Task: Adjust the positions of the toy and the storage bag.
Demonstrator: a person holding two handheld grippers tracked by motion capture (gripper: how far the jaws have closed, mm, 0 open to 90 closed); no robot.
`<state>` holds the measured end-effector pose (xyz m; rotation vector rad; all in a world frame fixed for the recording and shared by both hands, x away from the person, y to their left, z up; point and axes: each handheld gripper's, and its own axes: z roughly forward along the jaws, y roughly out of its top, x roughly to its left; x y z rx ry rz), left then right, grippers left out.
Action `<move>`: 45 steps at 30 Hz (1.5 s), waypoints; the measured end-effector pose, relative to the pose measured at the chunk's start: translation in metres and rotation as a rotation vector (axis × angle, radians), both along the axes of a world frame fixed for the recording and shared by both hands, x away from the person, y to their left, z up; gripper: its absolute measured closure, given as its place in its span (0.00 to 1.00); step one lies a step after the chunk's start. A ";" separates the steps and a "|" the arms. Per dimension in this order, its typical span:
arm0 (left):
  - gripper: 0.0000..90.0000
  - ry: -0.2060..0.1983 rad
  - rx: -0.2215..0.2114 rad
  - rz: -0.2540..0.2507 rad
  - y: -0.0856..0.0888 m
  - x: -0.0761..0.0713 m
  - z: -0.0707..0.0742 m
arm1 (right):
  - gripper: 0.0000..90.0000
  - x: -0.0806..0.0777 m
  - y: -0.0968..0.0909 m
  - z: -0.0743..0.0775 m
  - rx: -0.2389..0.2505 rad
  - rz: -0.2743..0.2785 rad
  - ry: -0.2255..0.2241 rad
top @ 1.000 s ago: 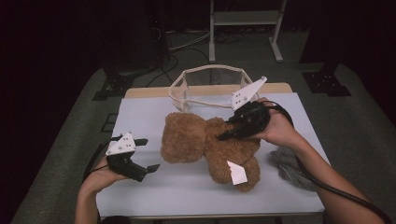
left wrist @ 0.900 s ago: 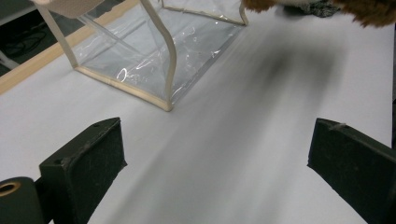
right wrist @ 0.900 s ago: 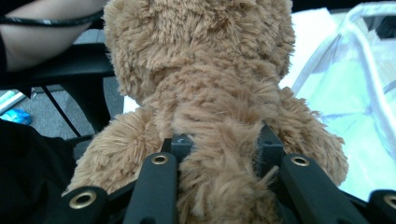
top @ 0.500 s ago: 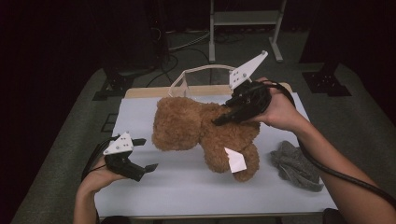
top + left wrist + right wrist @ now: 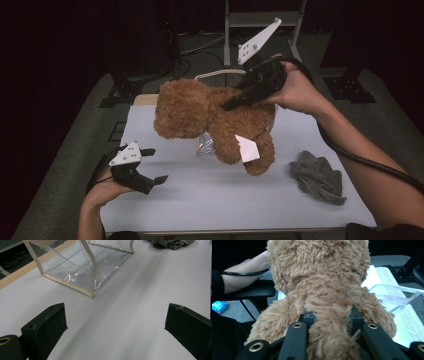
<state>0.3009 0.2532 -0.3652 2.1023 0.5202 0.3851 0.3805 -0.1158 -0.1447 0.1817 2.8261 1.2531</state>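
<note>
- The teddy bear (image 5: 215, 117) hangs in the air above the tabletop (image 5: 215, 200), its legs dangling and a white tag (image 5: 247, 148) showing on one leg.
- The right gripper (image 5: 231, 104) has its jaws clamped on a fold of fur at the bear's back; in the right gripper view the plush (image 5: 324, 315) bulges up between the two black jaws, with the head farthest from the camera.
- The left gripper (image 5: 154, 165) rests low at the near left of the tabletop, jaws wide apart with nothing between them, well apart from the bear.
- A clear bag (image 5: 82, 267) with cream edging stands behind and below the bear.
- A grey cloth (image 5: 317, 176) lies crumpled at the right, clear of both grippers.
</note>
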 end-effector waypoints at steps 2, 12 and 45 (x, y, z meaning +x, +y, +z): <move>0.03 0.000 0.000 0.004 0.001 0.000 0.000 | 0.75 0.004 0.000 0.006 -0.002 -0.003 -0.001; 0.03 -0.007 -0.020 0.018 0.008 0.000 0.002 | 0.75 0.026 0.007 0.026 -0.014 -0.010 -0.008; 0.03 0.000 -0.033 0.065 0.021 -0.003 0.002 | 0.75 0.161 0.016 0.043 -0.037 -0.153 -0.019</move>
